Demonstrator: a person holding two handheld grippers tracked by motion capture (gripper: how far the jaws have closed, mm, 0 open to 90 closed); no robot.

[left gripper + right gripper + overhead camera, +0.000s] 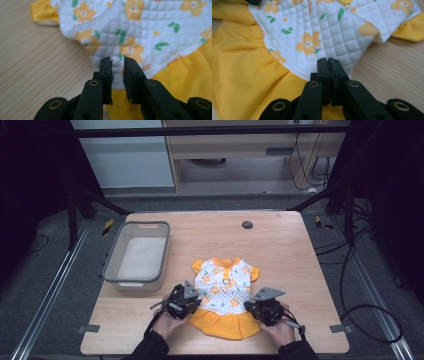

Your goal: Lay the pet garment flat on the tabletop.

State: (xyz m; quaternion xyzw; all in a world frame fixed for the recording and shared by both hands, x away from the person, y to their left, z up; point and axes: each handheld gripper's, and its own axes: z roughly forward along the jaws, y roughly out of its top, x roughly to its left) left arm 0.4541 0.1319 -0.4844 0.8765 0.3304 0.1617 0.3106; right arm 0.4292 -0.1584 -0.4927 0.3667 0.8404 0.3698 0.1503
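A small dress [225, 290] lies flat on the wooden table [290, 255], with a white quilted top printed with orange flowers and a yellow skirt toward the near edge. My left gripper [196, 302] is at the dress's left side by the waist. In the left gripper view its jaws [117, 61] stand close together with a fold of the white fabric [140, 32] pinched between them. My right gripper [256, 308] is at the right side of the waist. Its jaws [328, 60] are pressed together on the edge of the quilted cloth [332, 32].
A grey plastic bin [112, 265] stands on the table's left side, beyond the left hand. A small black round disc [247, 225] sits near the far edge. Cables lie on the floor to the right of the table.
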